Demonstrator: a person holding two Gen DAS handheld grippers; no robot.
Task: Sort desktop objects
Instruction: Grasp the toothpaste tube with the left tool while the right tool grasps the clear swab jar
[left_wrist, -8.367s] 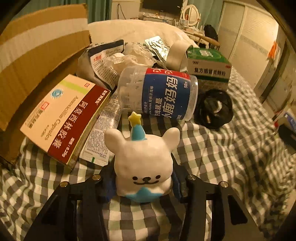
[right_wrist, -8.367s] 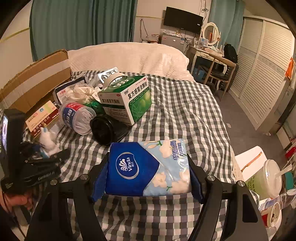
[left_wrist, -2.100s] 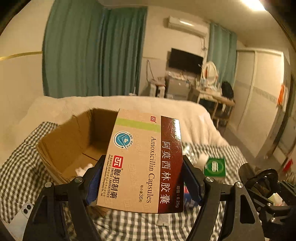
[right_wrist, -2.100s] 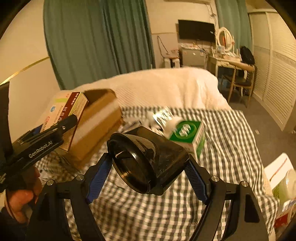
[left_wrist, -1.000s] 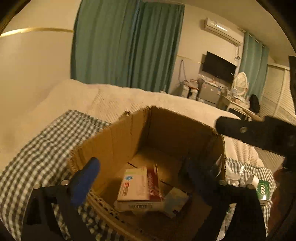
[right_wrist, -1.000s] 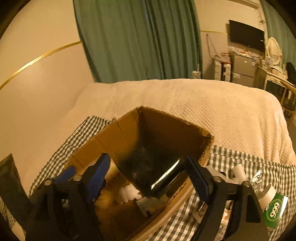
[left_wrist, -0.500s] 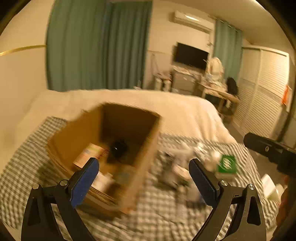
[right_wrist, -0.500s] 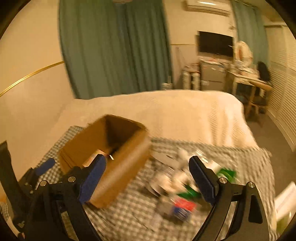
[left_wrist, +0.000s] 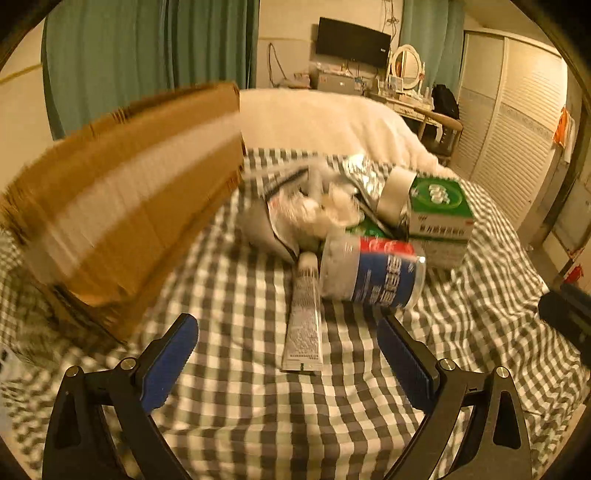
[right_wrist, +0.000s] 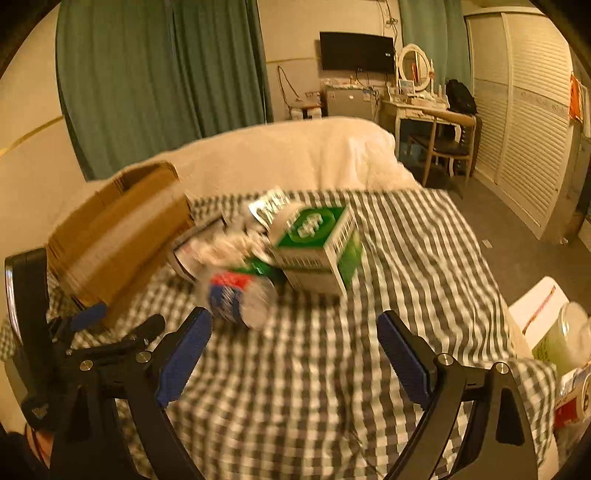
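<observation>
**Both grippers empty over the pile, next pick to be chosen**

The left gripper (left_wrist: 286, 354) hangs low over the checked bedcover (left_wrist: 240, 288) with its jaws spread wide and nothing between them. The right gripper (right_wrist: 293, 345) is likewise wide open and empty, higher above the bed.

In the left wrist view the things left to sort lie from 12 to 2 o'clock of the gripper. A white tube (left_wrist: 304, 317) lies flat, running straight away at 12 o'clock, its near end just ahead of the jaws. A clear jar with a blue and red label (left_wrist: 369, 271) lies on its side, touching the tube's far end. Behind it stand a green and white box (left_wrist: 439, 218), a roll of tape (left_wrist: 397, 194), foil blister sheets (left_wrist: 360, 171) and crumpled white wrappers (left_wrist: 317, 208).

The tube looks the natural next pick for the left gripper. It is thin and flat, so I would bring the jaws down astride its width near the middle and close firmly against the soft cover. The jar would likely roll if nudged; approach clear of it.

The cardboard box (left_wrist: 122, 206) stands at 10 o'clock, blurred. Only its outer wall shows in either view, so its contents cannot be told.
</observation>
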